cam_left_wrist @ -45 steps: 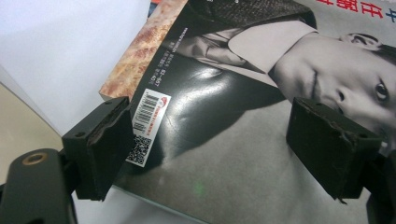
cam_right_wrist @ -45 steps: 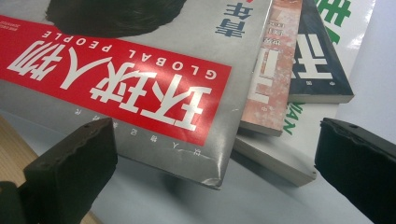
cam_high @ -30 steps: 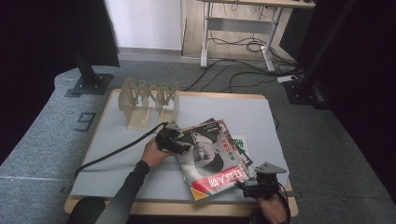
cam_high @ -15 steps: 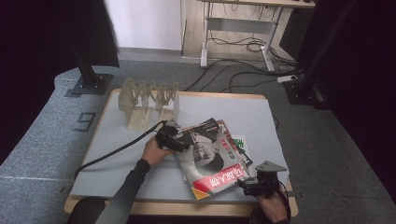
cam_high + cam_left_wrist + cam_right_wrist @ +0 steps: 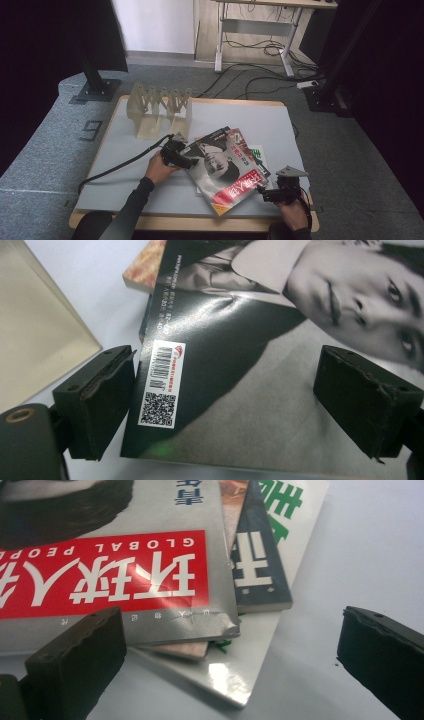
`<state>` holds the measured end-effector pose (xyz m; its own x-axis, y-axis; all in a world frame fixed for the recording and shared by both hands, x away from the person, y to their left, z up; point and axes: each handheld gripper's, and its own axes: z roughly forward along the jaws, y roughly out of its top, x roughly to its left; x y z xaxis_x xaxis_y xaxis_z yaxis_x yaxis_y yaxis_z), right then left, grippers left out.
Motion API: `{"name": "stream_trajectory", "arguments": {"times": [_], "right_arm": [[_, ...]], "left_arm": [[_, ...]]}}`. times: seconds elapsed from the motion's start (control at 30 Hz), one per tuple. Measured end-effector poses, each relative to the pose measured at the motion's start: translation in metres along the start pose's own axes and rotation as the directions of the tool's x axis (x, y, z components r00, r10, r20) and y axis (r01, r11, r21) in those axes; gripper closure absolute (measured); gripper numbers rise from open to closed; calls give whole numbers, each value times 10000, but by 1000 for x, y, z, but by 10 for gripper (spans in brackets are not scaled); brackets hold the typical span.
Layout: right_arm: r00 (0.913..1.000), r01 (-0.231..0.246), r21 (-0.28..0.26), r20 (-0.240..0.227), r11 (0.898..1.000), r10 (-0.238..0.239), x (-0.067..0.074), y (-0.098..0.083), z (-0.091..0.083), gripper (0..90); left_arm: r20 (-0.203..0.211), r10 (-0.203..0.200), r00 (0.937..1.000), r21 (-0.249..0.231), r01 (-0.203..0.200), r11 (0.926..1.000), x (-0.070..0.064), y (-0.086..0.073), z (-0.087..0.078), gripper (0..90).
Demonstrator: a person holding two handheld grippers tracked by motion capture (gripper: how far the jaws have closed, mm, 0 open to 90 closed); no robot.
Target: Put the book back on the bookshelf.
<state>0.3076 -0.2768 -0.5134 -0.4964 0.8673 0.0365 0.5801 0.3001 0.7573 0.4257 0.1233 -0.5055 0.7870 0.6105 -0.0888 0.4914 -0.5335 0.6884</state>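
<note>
A stack of magazines lies fanned on the grey table [image 5: 250,112]. The top magazine [image 5: 225,172] has a grey portrait cover with a red title band. My left gripper [image 5: 182,159] sits at its upper-left corner. In the left gripper view the jaws [image 5: 225,405] stand wide open, with the barcode corner of the cover [image 5: 240,390] between them and neither pad touching it. My right gripper [image 5: 267,194] hovers off the stack's lower-right corner. Its jaws [image 5: 230,660] are open, and the red band [image 5: 110,580] and the corners of the lower magazines [image 5: 260,575] lie just ahead.
A pale, translucent slotted rack [image 5: 160,107] stands at the table's back left, and its base [image 5: 35,340] is close beside the left gripper. A black cable [image 5: 115,167] trails from the left gripper off the table's left edge. A white magazine with green print [image 5: 295,510] lies at the bottom.
</note>
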Motion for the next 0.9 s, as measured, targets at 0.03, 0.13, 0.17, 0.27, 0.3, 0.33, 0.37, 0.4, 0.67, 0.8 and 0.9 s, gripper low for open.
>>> {"name": "stream_trajectory", "arguments": {"times": [0.03, 0.13, 0.17, 0.27, 0.3, 0.33, 0.37, 0.4, 0.67, 0.8, 0.9], "right_arm": [[10000, -26, 6, -15, 10000, 26, -2, 1, 1, 0], [9999, -110, 39, -35, 9999, 110, -5, 3, 3, 0], [9999, -120, 48, -28, 9999, 121, -7, 4, 4, 0], [9998, -203, 73, 22, 9998, 203, -12, 7, 6, 0], [9997, -221, 91, 56, 9997, 221, -13, 9, 7, 0], [9997, -233, 101, 89, 9997, 232, -15, 10, 8, 0], [9996, -242, 118, 124, 9996, 241, -16, 11, 9, 0], [9995, -262, 130, 174, 9996, 260, -18, 12, 10, 0], [9983, -419, 210, 422, 9989, 410, -27, 20, 17, 0], [9975, -546, 193, 459, 9983, 537, -33, 23, 21, 0], [9968, -584, 198, 556, 9981, 572, -36, 27, 24, 0]], "left_arm": [[-24, -1, 10000, -7, 1, 10000, -1, -1, -1, 103], [-110, 68, 9999, -4, -68, 10000, -4, -5, -3, 102], [-113, 77, 9999, 23, -77, 10000, -5, -6, -4, 102], [-138, 40, 9999, 80, -39, 10000, -7, -10, -7, 102], [-138, 25, 9999, 128, -23, 9999, -8, -11, -7, 101], [-143, 46, 9999, 154, -44, 9999, -9, -12, -7, 101], [-154, 60, 9999, 165, -57, 9998, -11, -13, -8, 102], [-201, 121, 9997, 213, -117, 9997, -12, -15, -8, 104], [-177, 113, 9998, 268, -108, 9996, -21, -25, -14, 116], [-105, 168, 9998, 322, -164, 9993, -25, -30, -18, 123], [-29, 117, 9999, 433, -115, 9990, -28, -32, -20, 128]]}}
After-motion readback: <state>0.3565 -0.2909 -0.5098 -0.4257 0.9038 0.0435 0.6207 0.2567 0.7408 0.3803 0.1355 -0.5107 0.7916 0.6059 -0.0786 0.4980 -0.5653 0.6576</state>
